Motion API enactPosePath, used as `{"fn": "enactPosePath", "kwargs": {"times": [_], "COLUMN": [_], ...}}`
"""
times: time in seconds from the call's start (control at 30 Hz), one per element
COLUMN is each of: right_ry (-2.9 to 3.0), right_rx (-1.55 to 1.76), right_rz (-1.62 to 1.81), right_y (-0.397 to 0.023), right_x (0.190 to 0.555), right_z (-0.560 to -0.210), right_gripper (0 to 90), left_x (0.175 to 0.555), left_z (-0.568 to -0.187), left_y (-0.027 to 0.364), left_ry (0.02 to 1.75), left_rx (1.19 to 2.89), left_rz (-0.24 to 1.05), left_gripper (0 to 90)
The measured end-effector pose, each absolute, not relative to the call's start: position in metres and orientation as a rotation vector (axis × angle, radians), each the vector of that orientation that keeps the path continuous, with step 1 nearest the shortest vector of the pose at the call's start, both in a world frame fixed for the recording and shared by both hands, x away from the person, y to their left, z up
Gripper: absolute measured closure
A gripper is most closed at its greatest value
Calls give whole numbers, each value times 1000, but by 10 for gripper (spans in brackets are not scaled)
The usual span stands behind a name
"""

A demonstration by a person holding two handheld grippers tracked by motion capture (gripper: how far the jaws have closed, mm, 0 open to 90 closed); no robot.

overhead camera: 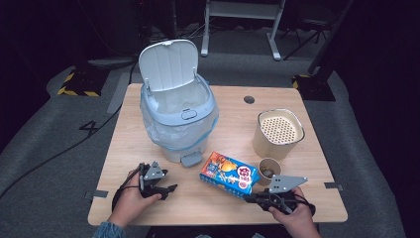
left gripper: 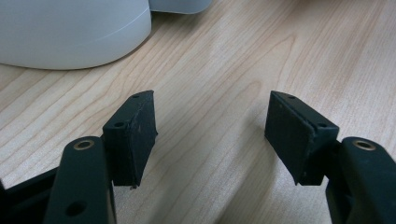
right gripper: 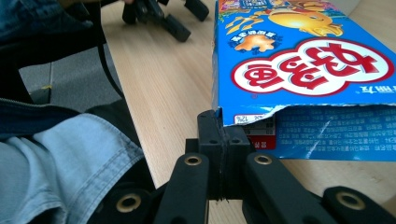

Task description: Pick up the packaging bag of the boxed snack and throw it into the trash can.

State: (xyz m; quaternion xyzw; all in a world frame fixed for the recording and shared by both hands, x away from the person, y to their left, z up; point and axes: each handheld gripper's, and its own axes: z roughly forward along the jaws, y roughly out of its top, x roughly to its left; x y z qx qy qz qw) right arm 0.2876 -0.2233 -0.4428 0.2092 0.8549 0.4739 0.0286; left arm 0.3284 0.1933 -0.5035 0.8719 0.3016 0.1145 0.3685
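Right tongs (right gripper: 218, 122) on snack box (right gripper: 303, 70) corner.

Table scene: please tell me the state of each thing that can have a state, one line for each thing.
Trash bin: lid raised, liner bag inside, upright.
Snack box: lying flat, its near end flap torn open.
Beige canister: upright, perforated insert on top.
Small cup: upright, no lid.
Left hand-held gripper: open, nothing between its jaws.
Right hand-held gripper: shut on the snack box's corner.
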Motion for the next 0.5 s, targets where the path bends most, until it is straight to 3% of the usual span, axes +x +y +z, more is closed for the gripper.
{"fn": "enactPosePath", "kwargs": {"times": [0.5], "right_ry": [2584], "right_rx": [633], "right_rz": [1513], "right_y": [-243], "right_x": [285], "right_z": [-380], "right_gripper": [898], "left_x": [329], "left_z": [-504], "left_y": [193], "left_ry": [772], "left_rx": [2241], "left_rz": [294], "left_gripper": [325]}}
